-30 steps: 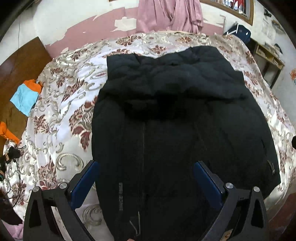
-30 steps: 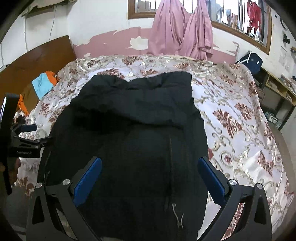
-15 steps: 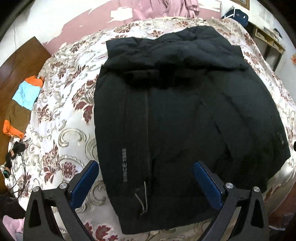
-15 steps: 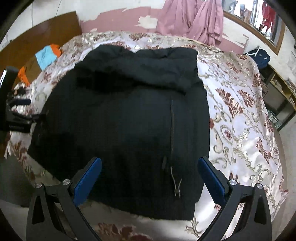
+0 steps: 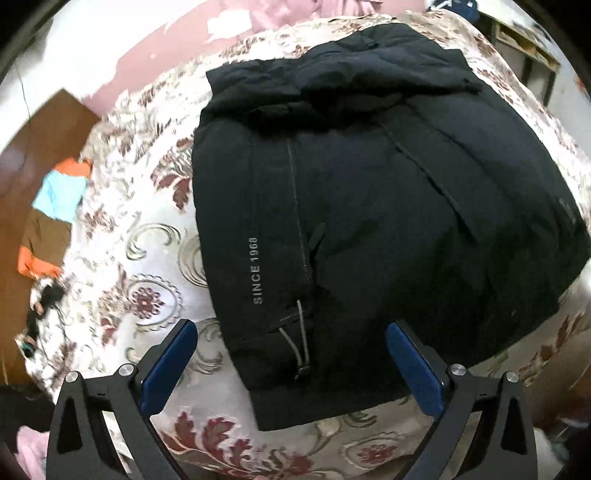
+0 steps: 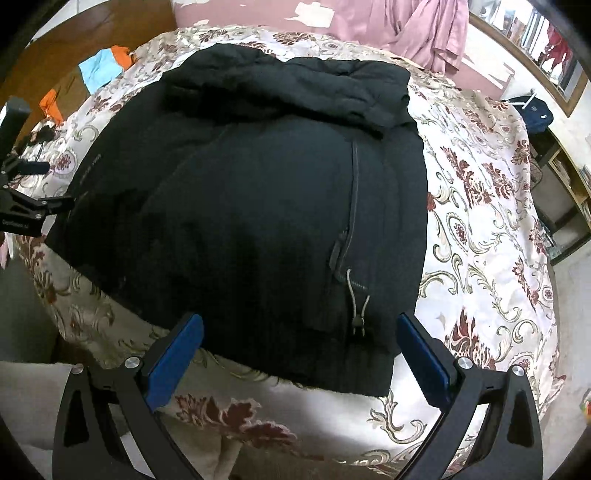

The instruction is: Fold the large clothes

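Observation:
A large black hooded jacket (image 5: 369,206) lies flat on the floral bedspread (image 5: 147,266), hood toward the far wall and hem toward me, with "SINCE 1968" printed along its left front. In the right wrist view the same jacket (image 6: 258,206) fills the bed's left side, a drawcord toggle (image 6: 360,310) near the hem. My left gripper (image 5: 291,354) hovers open above the hem's left part, holding nothing. Over the hem's right corner, my right gripper (image 6: 299,347) is open too. The left gripper's body (image 6: 18,199) shows at the far left edge of the right wrist view.
Orange, blue and brown clothes (image 5: 51,218) lie by the wooden headboard at the left. Pink curtains (image 6: 424,33) hang on the far wall. A dark blue bag (image 6: 532,110) and shelving (image 6: 565,192) stand at the right of the bed. Cables (image 5: 40,306) trail off the left edge.
Both grippers have pulled back and risen away from the jacket. Its hem and the bedspread in front of it now show. Both stayed open and the jacket has not moved.

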`<act>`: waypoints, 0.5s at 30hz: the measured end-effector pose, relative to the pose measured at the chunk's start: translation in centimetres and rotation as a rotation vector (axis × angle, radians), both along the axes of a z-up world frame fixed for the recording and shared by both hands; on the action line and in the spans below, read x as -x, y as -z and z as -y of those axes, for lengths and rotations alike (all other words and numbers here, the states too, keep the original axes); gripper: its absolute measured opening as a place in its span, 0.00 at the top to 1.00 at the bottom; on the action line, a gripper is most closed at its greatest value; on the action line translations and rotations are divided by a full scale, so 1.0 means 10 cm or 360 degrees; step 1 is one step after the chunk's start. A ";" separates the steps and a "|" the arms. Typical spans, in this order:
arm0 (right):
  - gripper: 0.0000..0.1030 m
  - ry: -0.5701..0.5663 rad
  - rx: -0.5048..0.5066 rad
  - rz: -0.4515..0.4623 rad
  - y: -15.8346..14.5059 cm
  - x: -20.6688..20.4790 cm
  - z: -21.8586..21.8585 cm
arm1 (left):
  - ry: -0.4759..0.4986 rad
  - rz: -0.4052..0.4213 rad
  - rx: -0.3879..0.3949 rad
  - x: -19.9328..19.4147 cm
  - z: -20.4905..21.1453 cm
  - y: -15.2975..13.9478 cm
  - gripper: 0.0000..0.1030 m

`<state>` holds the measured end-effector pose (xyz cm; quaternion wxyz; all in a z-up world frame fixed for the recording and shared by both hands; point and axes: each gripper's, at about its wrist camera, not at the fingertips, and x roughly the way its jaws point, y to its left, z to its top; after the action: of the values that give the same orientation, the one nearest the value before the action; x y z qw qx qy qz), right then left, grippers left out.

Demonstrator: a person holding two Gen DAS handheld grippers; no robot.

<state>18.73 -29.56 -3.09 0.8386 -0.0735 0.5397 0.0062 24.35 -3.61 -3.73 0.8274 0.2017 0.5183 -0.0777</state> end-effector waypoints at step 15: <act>0.02 -0.0191 0.0251 -0.0112 0.35 0.11 -0.17 | 0.0321 -0.0080 -0.0151 0.52 0.16 0.38 0.00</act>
<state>17.66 -27.86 -6.58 0.8088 -0.1712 0.5623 0.0165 19.20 -5.17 -7.51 0.7917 0.2898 0.5191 -0.1409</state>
